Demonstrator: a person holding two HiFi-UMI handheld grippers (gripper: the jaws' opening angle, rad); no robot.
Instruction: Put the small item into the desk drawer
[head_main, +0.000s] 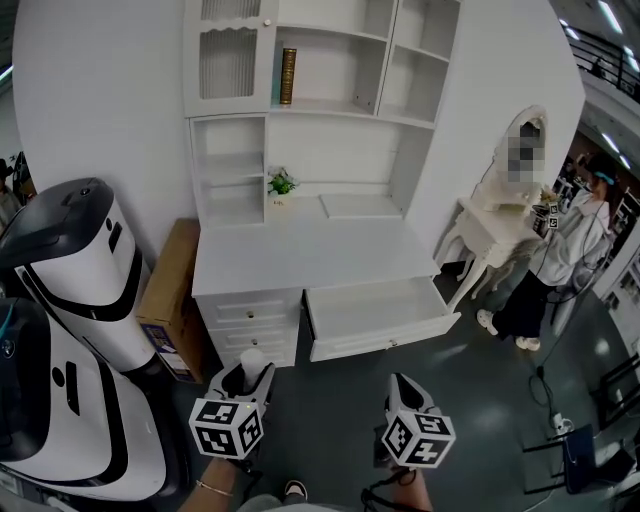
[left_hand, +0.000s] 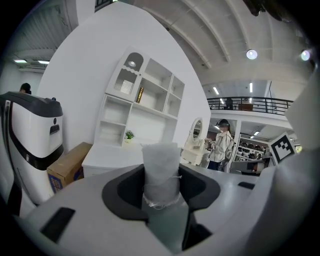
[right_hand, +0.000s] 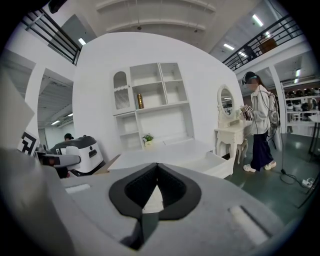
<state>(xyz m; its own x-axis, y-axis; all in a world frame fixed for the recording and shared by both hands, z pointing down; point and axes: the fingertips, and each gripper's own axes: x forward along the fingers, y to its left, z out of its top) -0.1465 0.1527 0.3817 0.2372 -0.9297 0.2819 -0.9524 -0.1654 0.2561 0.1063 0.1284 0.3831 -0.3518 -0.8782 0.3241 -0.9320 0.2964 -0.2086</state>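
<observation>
Head view: at the bottom, left gripper (head_main: 243, 380) and right gripper (head_main: 399, 384) side by side above a dark floor (head_main: 480, 400), both pointing toward a white desk (head_main: 300, 255). Between the left jaws, a small item (head_main: 252, 362), white and rounded on top, sticking up past the tips.

In the left gripper view, the same small item closer: pale, half-transparent, upright, with a crinkled edge low down, pinched from both sides by the dark pads (left_hand: 125, 192). Left fingers narrow and clamped on it. Held well apart from the desk, not in any drawer.

In the right gripper view, jaws meeting at the tips, with only a small triangular gap lower down. Nothing gripped there; through the gap, just a bit of white surface.

On the right side of the desk, one drawer (head_main: 385, 340) pulled out toward the grippers. To its left, a column of closed drawers (head_main: 250, 305) with small knobs. On the desk top, near the back, a small green plant (head_main: 281, 183) in a white pot. Above, a white shelf unit (head_main: 330, 110), with a gold-brown book (head_main: 288, 76) upright in one compartment.

Left of the desk, a cardboard box (head_main: 170, 295) beside the wall, and nearer, a large white-and-black machine (head_main: 70, 270). Right of the desk, a white dressing table (head_main: 495, 225); just beside it, a person (head_main: 560, 260) in a light jacket and dark trousers, standing.
</observation>
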